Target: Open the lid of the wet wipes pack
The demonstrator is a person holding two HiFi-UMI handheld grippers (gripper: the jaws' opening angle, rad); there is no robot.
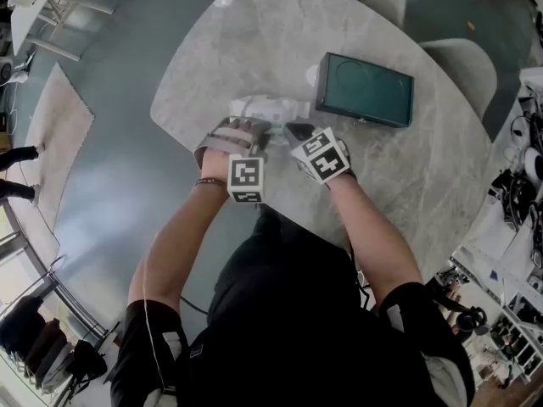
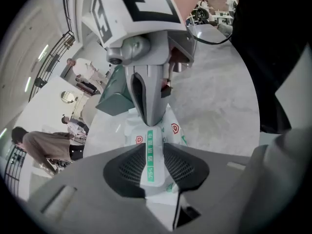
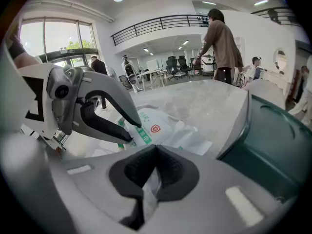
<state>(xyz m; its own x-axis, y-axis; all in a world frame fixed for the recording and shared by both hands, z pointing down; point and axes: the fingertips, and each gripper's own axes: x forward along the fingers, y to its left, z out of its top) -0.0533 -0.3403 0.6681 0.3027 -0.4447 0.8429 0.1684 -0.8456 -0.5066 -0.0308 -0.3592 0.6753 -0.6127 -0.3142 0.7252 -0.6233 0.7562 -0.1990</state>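
The white wet wipes pack with a green band and red shield marks lies on the marble table. My left gripper comes at it from the near left. In the left gripper view the left gripper has its pads standing apart, with the pack's green-banded strip in the gap. My right gripper is beside it, shut on a thin white edge of the pack. The right gripper view shows the left gripper tips either side of the green label.
A dark green box stands just right of the pack, close to my right gripper. Grey chairs are tucked at the table's far side. People stand in the room beyond. The table's near edge runs under my forearms.
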